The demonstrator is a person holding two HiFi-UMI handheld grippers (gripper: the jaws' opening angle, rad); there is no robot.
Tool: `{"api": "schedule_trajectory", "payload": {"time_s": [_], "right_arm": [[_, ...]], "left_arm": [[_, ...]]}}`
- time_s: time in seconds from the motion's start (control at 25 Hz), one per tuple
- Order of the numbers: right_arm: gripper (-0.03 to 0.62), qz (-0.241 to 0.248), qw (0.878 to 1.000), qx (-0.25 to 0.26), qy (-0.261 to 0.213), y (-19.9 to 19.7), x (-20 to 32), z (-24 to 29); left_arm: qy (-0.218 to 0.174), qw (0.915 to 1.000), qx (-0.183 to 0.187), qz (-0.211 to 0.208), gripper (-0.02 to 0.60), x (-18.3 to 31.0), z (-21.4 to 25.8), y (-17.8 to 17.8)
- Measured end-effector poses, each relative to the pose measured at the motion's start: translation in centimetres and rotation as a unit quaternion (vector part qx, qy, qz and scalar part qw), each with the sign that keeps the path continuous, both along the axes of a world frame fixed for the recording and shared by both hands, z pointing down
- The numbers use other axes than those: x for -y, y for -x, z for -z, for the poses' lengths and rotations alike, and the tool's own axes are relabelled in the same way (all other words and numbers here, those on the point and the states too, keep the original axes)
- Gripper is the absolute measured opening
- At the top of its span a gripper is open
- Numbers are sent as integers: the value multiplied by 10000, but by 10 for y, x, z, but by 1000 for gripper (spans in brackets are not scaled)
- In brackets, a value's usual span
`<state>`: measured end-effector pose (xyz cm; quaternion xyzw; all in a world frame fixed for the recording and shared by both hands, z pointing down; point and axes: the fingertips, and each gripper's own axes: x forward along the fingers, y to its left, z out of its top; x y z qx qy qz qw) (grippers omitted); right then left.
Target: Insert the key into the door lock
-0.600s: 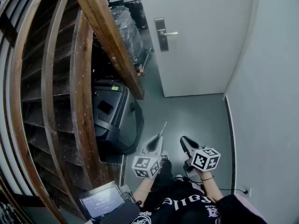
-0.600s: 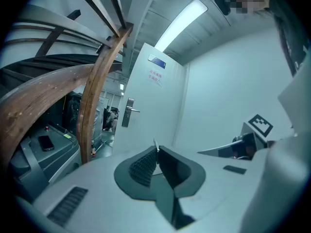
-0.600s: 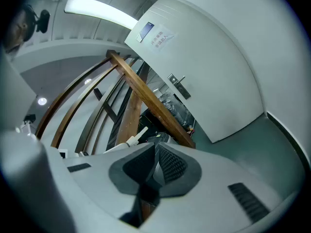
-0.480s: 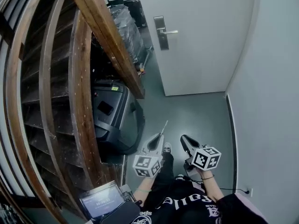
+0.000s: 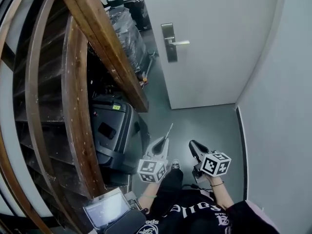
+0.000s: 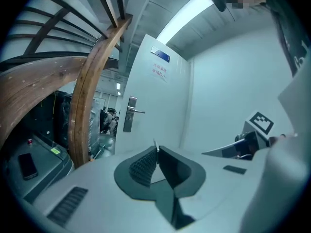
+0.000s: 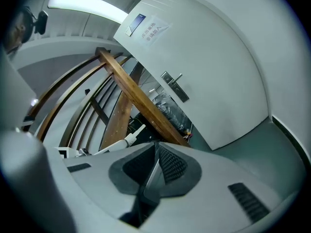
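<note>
A white door (image 5: 214, 38) stands ahead, with a metal lock plate and lever handle (image 5: 169, 42) near its left edge. The same lock plate (image 6: 129, 113) shows in the left gripper view, and the lock plate (image 7: 175, 87) in the right gripper view too. My left gripper (image 5: 165, 141) is shut on a thin key (image 5: 169, 130) that points up toward the door, well short of it. The key's blade (image 6: 155, 143) sticks out between the closed pads. My right gripper (image 5: 193, 145) is held beside it, shut with nothing in it (image 7: 155, 148).
A curved wooden staircase (image 5: 73, 82) fills the left side, its stringer (image 5: 109, 48) slanting down toward the door. Under it sits a black machine (image 5: 114, 133). A laptop (image 5: 105, 211) is at the bottom left. A white wall (image 5: 282, 106) closes the right. Grey floor (image 5: 204, 121) lies before the door.
The head view has shifted, so the door handle sits a little lower and further right. Both grippers keep almost the same pose, the left still shut on the key.
</note>
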<state>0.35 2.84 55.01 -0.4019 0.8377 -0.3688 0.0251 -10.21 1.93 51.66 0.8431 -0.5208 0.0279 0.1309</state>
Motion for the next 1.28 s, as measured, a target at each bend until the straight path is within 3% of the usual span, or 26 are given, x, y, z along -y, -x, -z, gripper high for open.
{"api": "schedule_trajectory", "payload": {"time_s": [0.24,0.48,0.68,0.92,1.28], "right_arm": [[35,-39,9999,-56,-139,34,92,15],[35,-193,9996,-143,-126,41,151,20],[35,-350,9991,-237,-35,28,181,14],[35,-311,9991,-286,29,13,232,13],[35,205,9988,-427,-85,-5,330,24]], "left_arm": [[-32,9998,-54,-212,21,92,3,20],[-166,9995,95,-245,21,180,6,35],[-514,9928,1010,-390,21,248,6,32],[-1001,9678,2266,-444,20,323,12,22],[-909,9554,2806,-114,20,428,6,3]]}}
